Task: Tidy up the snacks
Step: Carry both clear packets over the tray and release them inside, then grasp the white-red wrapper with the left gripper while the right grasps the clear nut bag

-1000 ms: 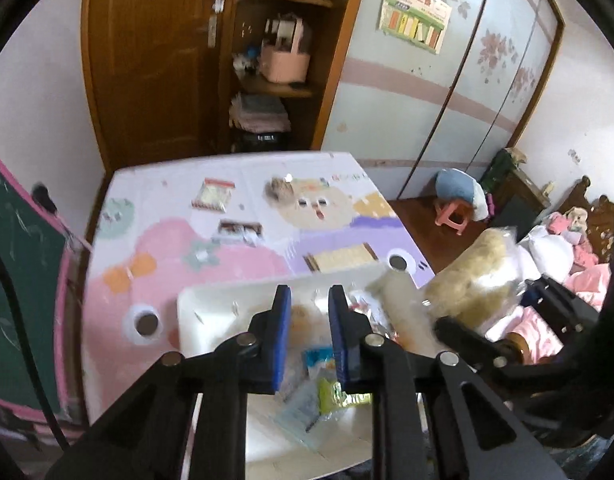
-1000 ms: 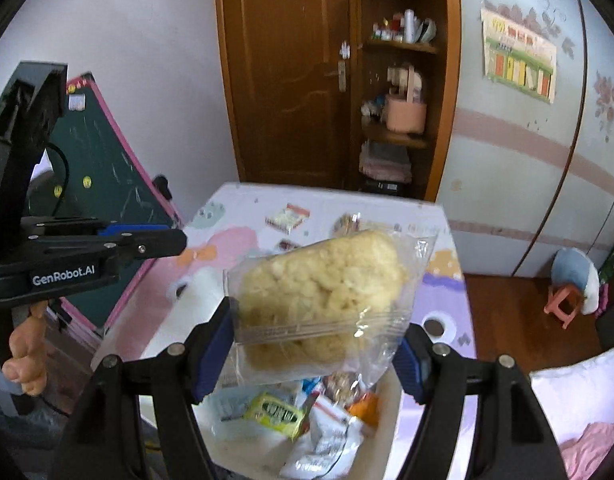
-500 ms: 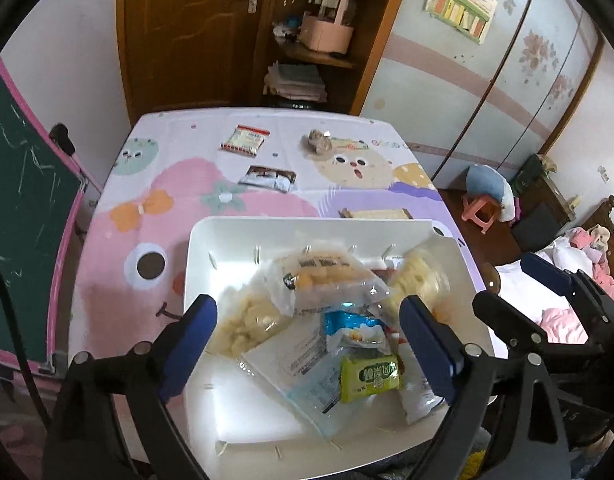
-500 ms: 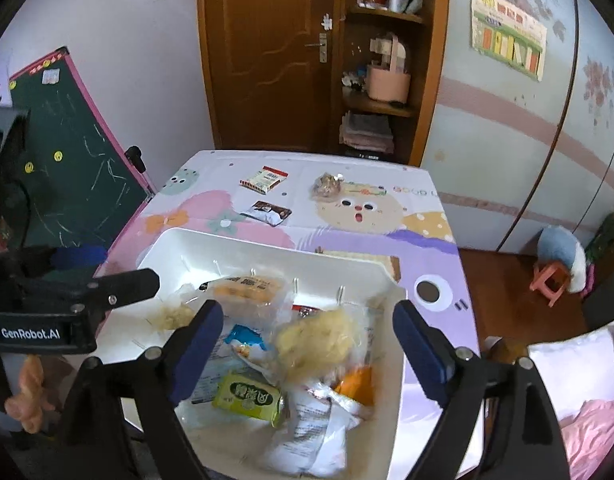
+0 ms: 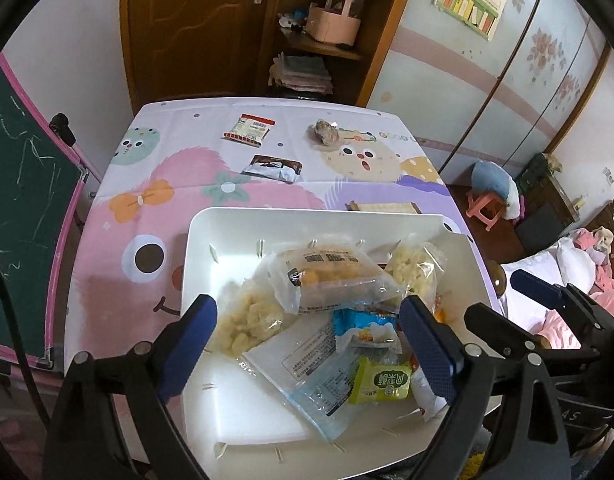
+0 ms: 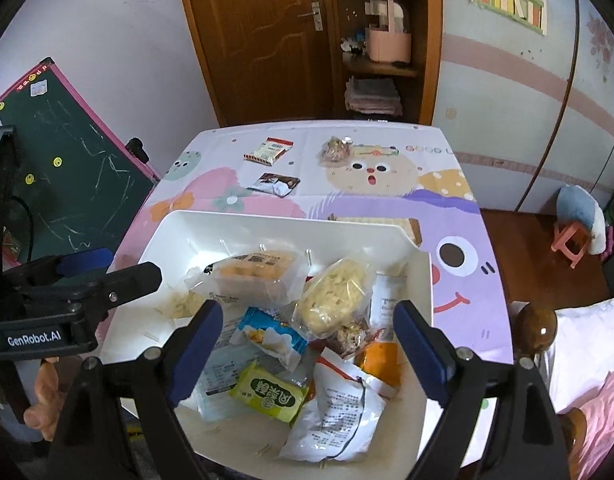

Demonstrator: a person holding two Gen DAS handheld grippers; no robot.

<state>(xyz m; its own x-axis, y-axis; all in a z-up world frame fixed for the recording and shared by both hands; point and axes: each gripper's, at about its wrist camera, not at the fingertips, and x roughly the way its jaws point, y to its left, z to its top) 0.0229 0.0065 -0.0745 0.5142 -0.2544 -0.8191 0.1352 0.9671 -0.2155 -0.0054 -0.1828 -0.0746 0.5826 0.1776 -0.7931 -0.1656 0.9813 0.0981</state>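
A white bin (image 5: 195,248) (image 6: 163,236) at the table's near edge holds several snack packs. A clear bag of yellow puffs (image 6: 333,300) (image 5: 415,270) lies in it on the right, beside a bag of orange cakes (image 5: 331,276) (image 6: 255,268) and a green pack (image 5: 381,380) (image 6: 269,394). My left gripper (image 5: 307,344) and my right gripper (image 6: 305,346) are both open and empty, held above the bin. Three packs lie further back on the table: a red-edged one (image 5: 249,130) (image 6: 269,150), a dark one (image 5: 273,168) (image 6: 273,184) and a crumpled one (image 5: 326,133) (image 6: 337,148).
The table has a cartoon cloth (image 5: 147,184). A green chalkboard (image 5: 23,216) leans at its left. A cracker pack (image 5: 383,208) lies behind the bin. A wooden door and shelves (image 5: 319,40) stand behind. A bed (image 6: 587,340) is at the right.
My right gripper opened and let the bag of yellow puffs drop into the bin. My left gripper opened from shut. Both grippers rose a little.
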